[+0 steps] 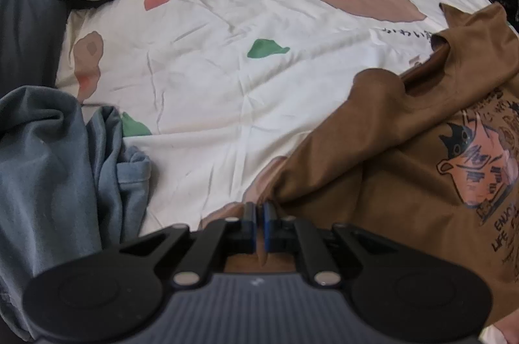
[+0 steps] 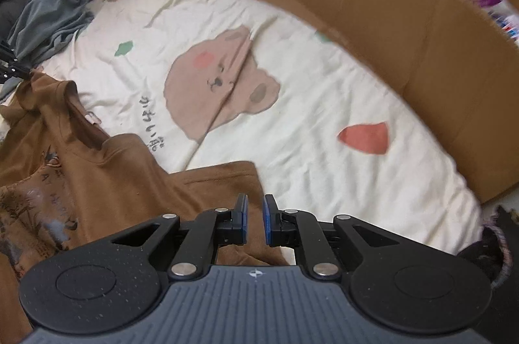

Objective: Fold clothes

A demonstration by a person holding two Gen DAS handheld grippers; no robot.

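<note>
Left gripper [image 1: 258,207] clenched on brown shirt [image 1: 405,168] edge; right gripper [image 2: 255,207] released, empty. Risk: one-sided hold bunches cloth toward 6 o'clock.

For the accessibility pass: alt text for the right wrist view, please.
The right gripper, slightly open and holding nothing, hovers over the edge of a brown T-shirt lying crumpled on a cream bear-print sheet. A cardboard wall edges the sheet on the right, and grey clothes are piled at upper left.
</note>
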